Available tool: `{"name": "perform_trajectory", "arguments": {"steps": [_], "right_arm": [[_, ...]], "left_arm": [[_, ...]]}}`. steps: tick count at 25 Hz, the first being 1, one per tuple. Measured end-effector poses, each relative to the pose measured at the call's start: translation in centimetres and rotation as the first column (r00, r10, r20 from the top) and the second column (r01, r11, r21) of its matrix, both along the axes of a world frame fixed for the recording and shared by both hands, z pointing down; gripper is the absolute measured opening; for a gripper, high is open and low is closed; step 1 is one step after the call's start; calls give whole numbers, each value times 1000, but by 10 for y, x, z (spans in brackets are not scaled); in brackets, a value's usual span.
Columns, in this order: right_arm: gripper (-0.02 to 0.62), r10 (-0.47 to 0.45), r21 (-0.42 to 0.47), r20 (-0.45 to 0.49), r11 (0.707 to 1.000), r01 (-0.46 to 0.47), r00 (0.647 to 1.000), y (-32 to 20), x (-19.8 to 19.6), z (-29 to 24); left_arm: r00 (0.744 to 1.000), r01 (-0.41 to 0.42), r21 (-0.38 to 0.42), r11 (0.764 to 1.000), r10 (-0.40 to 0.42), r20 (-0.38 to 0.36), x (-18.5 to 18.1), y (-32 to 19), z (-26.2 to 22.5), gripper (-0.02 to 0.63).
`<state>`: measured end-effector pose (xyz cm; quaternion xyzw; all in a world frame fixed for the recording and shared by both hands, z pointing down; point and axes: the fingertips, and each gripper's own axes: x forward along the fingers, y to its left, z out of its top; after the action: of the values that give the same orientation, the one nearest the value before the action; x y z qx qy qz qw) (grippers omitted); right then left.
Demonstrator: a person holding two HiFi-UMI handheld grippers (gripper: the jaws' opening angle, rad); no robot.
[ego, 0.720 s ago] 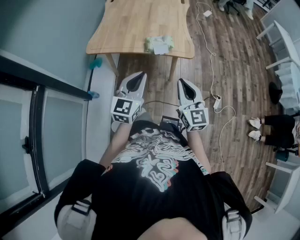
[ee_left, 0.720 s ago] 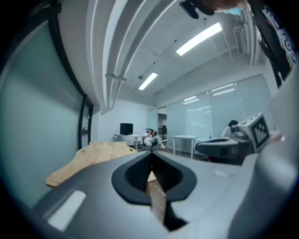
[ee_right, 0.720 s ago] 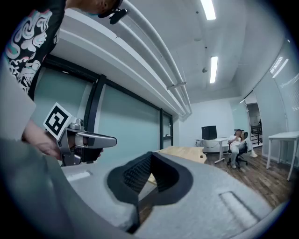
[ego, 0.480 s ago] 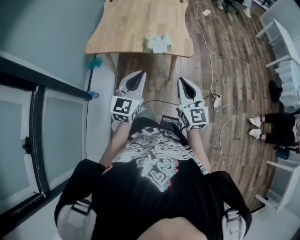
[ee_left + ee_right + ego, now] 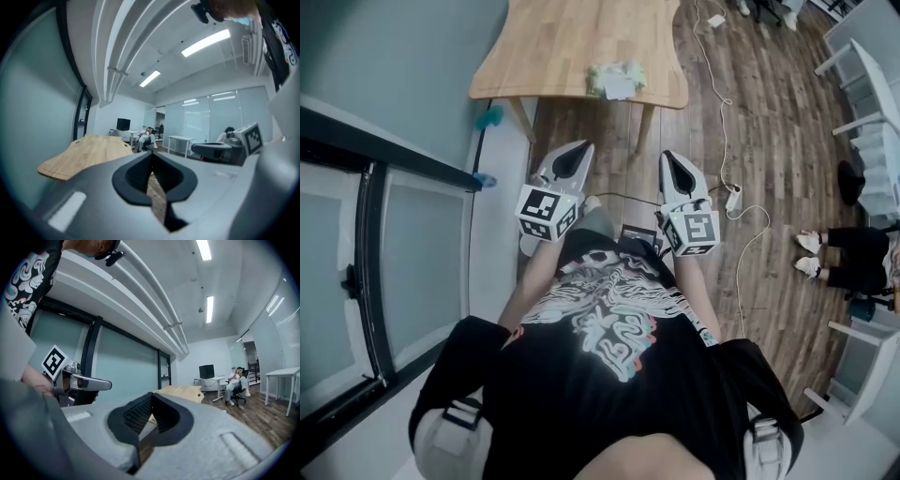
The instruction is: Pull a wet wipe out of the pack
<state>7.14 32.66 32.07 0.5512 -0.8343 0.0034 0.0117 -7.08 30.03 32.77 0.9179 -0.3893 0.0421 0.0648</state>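
Observation:
The wet wipe pack (image 5: pixel 616 81), pale green with a white label, lies at the near edge of the wooden table (image 5: pixel 562 42). Both grippers are held in front of the person's chest, well short of the table and over the floor. My left gripper (image 5: pixel 580 148) points toward the table with its jaws closed and nothing between them. My right gripper (image 5: pixel 667 156) is beside it, also shut and empty. In the left gripper view the jaw tips (image 5: pixel 151 155) meet, with the table (image 5: pixel 86 150) beyond. The right gripper view shows its jaws (image 5: pixel 152 395) closed too.
A white cable and a power strip (image 5: pixel 733 199) lie on the wood floor to the right. White chairs and tables (image 5: pixel 872 84) stand at the far right, near a seated person's feet (image 5: pixel 811 258). A glass partition (image 5: pixel 394 253) runs along the left.
Both grippers have shifted slightly, the left a little upward, and the table has slid up in the view. Both stay shut and empty.

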Motion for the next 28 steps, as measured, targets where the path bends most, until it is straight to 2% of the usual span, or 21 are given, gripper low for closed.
{"name": "perform_trajectory", "arguments": {"steps": [5, 14, 20, 28], "right_arm": [[-2, 2, -21, -7, 1000, -2, 1000, -4, 6, 8], [-2, 18, -35, -4, 999, -18, 1000, -33, 24, 17], [-1, -1, -51, -5, 999, 1, 1000, -86, 27, 27], [-2, -23, -78, -1, 997, 23, 1000, -186, 20, 32]], "left_arm": [[1000, -3, -8, 1000, 3, 5, 3, -8, 6, -14], [998, 13, 23, 1000, -15, 65, 13, -43, 13, -14], [996, 33, 49, 998, -37, 77, 17, -97, 18, -14], [992, 22, 63, 998, -30, 125, 22, -187, 17, -12]]}}
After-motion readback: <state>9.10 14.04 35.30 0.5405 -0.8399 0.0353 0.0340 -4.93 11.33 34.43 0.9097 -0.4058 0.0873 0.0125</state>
